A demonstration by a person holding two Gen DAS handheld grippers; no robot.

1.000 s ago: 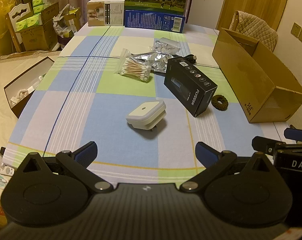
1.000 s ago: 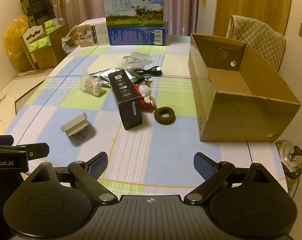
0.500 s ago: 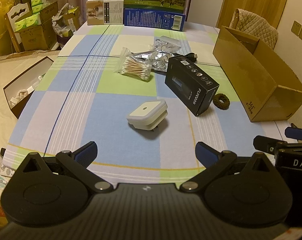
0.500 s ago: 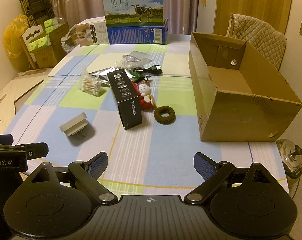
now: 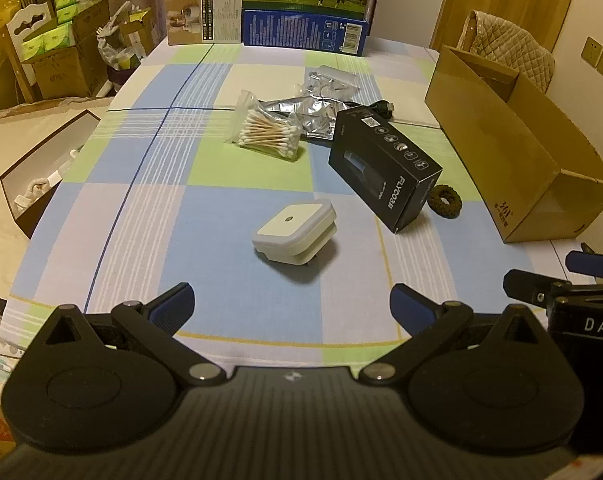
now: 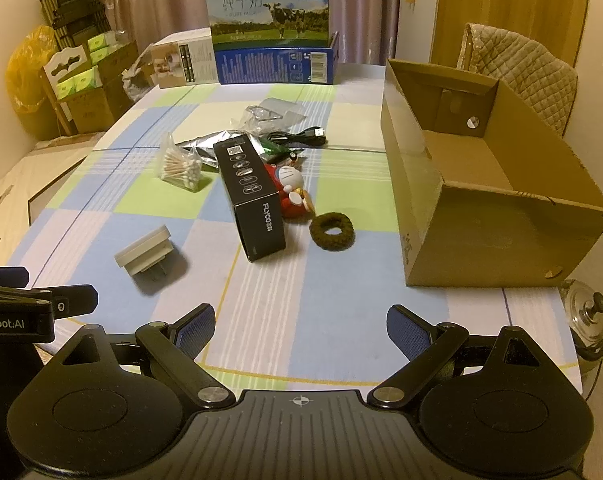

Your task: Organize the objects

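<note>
My left gripper [image 5: 291, 308] is open and empty above the near table edge. A white plug-in night light [image 5: 295, 234] lies just ahead of it. A black Flyco box [image 5: 385, 172], a bag of cotton swabs [image 5: 267, 132], a dark hair tie [image 5: 445, 201] and foil bags [image 5: 301, 108] lie farther on. My right gripper [image 6: 300, 326] is open and empty. Ahead of it lie the black box [image 6: 251, 196], a Doraemon toy [image 6: 291, 192], the hair tie [image 6: 332, 230], the night light [image 6: 145, 253] and a black cable [image 6: 297, 136]. An open cardboard box [image 6: 481, 184] stands at the right.
Milk cartons [image 6: 271, 36] and a small box [image 6: 181, 64] stand at the table's far end. A padded chair [image 6: 517, 68] is behind the cardboard box. A metal kettle lid [image 6: 589, 318] is off the right edge. Stacked boxes [image 5: 61, 56] and an open brown box [image 5: 41, 176] are left.
Both grippers have drifted slightly forward over the table. Nothing on the table has moved and both stay open.
</note>
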